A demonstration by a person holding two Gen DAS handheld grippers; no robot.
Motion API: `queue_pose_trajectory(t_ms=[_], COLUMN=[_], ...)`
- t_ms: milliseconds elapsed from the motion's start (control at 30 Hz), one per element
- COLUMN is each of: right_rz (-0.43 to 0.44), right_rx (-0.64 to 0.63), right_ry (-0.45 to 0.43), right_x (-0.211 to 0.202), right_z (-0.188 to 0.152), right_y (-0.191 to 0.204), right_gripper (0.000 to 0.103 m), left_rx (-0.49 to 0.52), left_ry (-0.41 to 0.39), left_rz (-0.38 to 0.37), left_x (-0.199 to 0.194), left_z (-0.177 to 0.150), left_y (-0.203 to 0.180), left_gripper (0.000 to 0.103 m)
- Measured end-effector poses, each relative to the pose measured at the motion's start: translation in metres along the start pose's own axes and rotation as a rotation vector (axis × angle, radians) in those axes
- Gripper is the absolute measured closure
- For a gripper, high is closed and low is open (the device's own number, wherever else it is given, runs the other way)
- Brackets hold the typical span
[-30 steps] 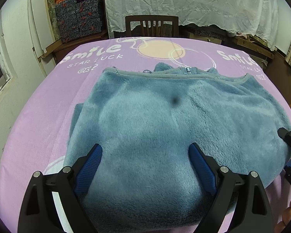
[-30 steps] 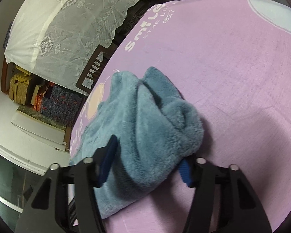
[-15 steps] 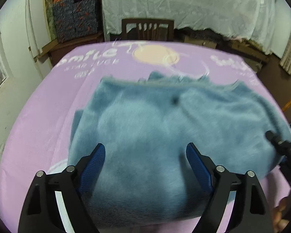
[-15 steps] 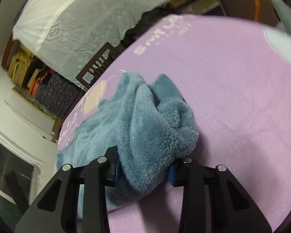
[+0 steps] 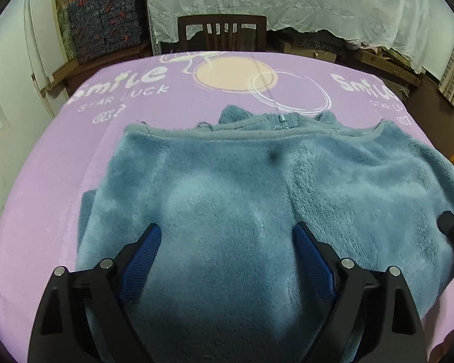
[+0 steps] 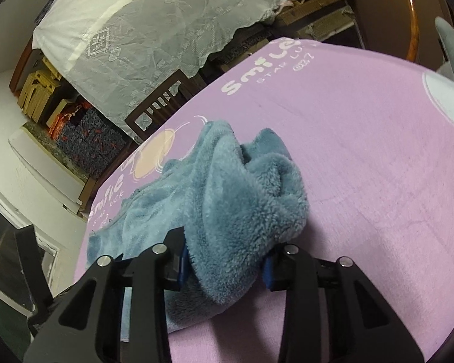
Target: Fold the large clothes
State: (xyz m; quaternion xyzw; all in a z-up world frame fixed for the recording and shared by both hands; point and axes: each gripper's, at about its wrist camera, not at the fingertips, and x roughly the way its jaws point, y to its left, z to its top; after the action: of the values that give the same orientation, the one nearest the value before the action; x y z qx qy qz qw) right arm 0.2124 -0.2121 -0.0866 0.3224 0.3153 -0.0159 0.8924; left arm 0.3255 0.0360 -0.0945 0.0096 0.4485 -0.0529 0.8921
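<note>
Left gripper (image 5: pixel 227 242) with jaws spread wide, right gripper (image 6: pixel 224 260) (jaws nearly closed) clamped on fabric.

One blue fleece garment (image 5: pixel 257 211) lies on one table covered by a purple cloth (image 5: pixel 75 157). Two grippers show: the left gripper (image 5: pixel 227 242) and the right gripper (image 6: pixel 224 260). One wooden chair (image 5: pixel 222 31) stands behind the table.

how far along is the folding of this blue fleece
Partly done: the blue fleece lies on the purple cloth, apparently doubled over, zipper at its far edge. In hand: the right gripper pinches a bunched end. The left gripper is open over the fabric. Left: fold that end in and flatten.
</note>
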Motion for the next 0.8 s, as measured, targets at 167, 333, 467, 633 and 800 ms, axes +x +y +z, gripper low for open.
queue_pose_trajectory(t_ms=[167,333,467,633,800], right_rz=[-0.001,0.027,0.045,0.057,0.035], right_rx=[-0.094,-0.283,-0.488,-0.541,-0.578], right_ry=[-0.05,-0.139,-0.2,-0.183,-0.18], right_x=[-0.01,-0.031,-0.046,-0.045,-0.041], right_z=[-0.002,-0.011,-0.034,-0.043,-0.048], right_y=[0.019,0.065,0.101,0.109,0.115], right_gripper=[0.073,0.076,0.076,0.076,0.076], left_rx=[0.0,-0.029,-0.149,-0.2,-0.091], left_ry=[0.019,0.048,0.078,0.04,0.101], left_rz=[-0.018,-0.094,-0.238,-0.373,-0.513], left_x=[0.002,-0.001,-0.019,-0.057,-0.081], left_z=[0.001,0.005,0.017,0.033,0.066], left_y=[0.003,0.016,0.046,0.06,0.016], left_gripper=[0.012,0.012,0.012,0.011,0.007])
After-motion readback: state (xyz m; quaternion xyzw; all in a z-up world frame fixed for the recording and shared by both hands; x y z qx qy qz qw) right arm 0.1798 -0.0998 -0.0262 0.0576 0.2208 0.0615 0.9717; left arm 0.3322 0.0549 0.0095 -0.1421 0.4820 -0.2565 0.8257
